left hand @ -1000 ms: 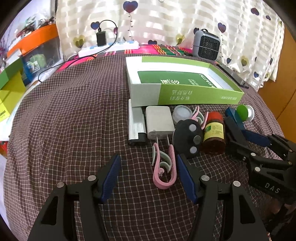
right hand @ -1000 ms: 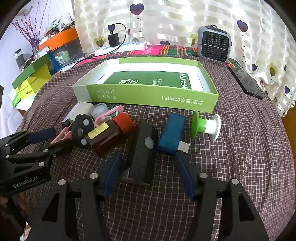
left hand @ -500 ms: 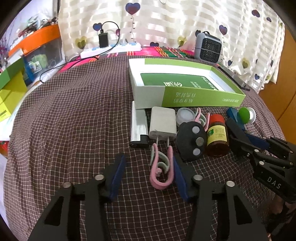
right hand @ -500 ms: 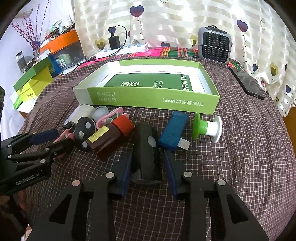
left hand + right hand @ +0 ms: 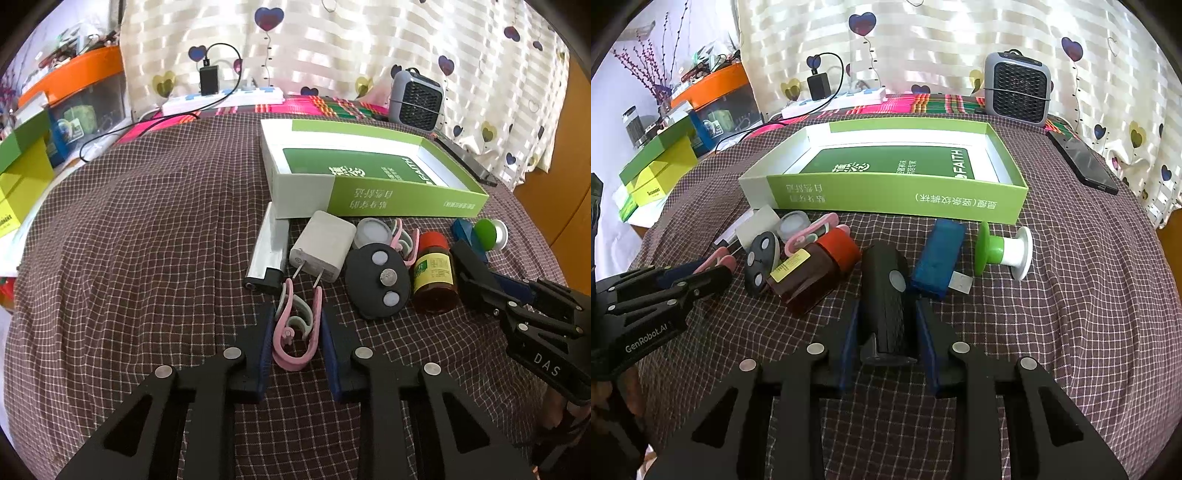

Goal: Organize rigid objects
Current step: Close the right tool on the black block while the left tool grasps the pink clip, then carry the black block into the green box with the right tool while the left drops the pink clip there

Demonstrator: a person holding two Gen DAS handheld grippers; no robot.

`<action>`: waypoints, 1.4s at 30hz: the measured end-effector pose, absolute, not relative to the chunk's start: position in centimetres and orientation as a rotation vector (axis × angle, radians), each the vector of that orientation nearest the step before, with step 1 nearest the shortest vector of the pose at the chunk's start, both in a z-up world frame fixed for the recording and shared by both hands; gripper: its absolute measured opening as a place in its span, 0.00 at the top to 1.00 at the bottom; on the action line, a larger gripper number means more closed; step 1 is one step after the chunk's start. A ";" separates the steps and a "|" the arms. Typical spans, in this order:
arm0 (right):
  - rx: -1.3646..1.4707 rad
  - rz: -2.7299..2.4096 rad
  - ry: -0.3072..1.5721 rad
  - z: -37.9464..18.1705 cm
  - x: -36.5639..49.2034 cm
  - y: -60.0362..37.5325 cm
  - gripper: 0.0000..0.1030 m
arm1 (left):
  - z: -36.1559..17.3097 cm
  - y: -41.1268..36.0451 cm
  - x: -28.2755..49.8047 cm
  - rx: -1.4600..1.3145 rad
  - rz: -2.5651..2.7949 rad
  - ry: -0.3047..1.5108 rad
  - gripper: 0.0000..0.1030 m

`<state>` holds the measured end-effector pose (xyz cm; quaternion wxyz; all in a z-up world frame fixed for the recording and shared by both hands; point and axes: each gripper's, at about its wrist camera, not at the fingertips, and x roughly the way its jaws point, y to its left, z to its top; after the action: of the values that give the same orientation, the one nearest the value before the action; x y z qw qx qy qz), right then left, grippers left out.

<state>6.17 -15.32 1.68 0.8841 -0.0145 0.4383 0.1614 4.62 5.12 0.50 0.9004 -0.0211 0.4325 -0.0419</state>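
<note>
While left tongs (image 5: 297, 325) pinch the pink clip (image 5: 295, 328) — right tongs (image 5: 884, 325) flank the black cylinder (image 5: 886, 295).

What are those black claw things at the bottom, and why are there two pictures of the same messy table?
They are tongs that a person holds, one in each hand, each with a small camera looking along it. That makes two pictures. The left tongs have just squeezed shut on a pink plastic clip. The right tongs have just closed around a black ribbed torch. Both things rest on the brown checked cloth. Nearby lie a white plug charger, a brown bottle with a red cap, a blue USB stick and a green and white spool. Behind waits an open green and white box.
</note>
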 end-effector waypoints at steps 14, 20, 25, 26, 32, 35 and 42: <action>-0.012 0.352 0.899 2.1 5.5 -15.7 0.71 | 1.0 5.1 4.3 -0.064 -0.099 0.897 0.78; -0.012 0.357 0.880 2.6 5.0 -15.6 0.71 | 2.2 5.1 3.9 -0.067 -0.108 0.872 0.78; 0.003 0.362 0.860 3.7 5.0 -15.9 0.71 | 3.6 5.0 4.1 -0.068 -0.126 0.848 0.78; 0.001 0.362 0.855 4.0 5.1 -15.9 0.71 | 3.9 4.9 4.3 -0.070 -0.134 0.842 0.78; -0.001 0.357 0.821 6.0 6.0 -16.3 0.71 | 5.8 4.6 5.9 -0.063 -0.161 0.814 0.78; 0.001 0.353 0.810 6.9 6.9 -16.6 0.71 | 6.4 4.5 6.9 -0.072 -0.179 0.808 0.78; 0.011 0.348 0.808 8.0 9.4 -17.4 0.71 | 7.2 3.9 9.9 -0.063 -0.204 0.799 0.78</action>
<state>9.37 -17.36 8.01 0.9047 0.0054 0.3911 0.1687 9.94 3.90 7.25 0.9157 -0.0308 0.3883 -0.0992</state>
